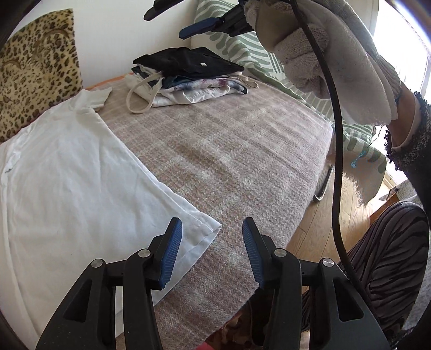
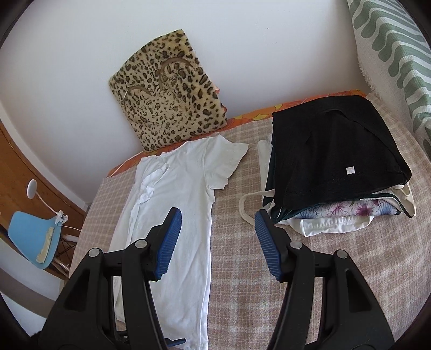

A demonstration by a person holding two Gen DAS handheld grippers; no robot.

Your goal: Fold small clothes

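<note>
A white T-shirt [image 1: 80,175] lies flat on the plaid bed cover [image 1: 229,148], long and narrow, with one sleeve spread toward the wall. Its hem corner lies just under the left finger of my left gripper [image 1: 211,226], which hangs open over the bed's near edge with nothing between its blue pads. In the right wrist view the T-shirt [image 2: 177,188] runs from the cushion toward me. My right gripper [image 2: 216,215] is open and empty above the shirt's right edge and the bare cover. From the left wrist it shows high up as the right gripper [image 1: 164,25], held by a gloved hand [image 1: 309,53].
A stack of folded clothes [image 2: 336,161] topped by a black garment sits at the back right. A leopard-print cushion [image 2: 172,94] leans on the wall. A green-striped cloth [image 2: 390,53] drapes at the right. The person's striped trouser leg [image 1: 390,255] and a black cable [image 1: 336,134] are beside the bed.
</note>
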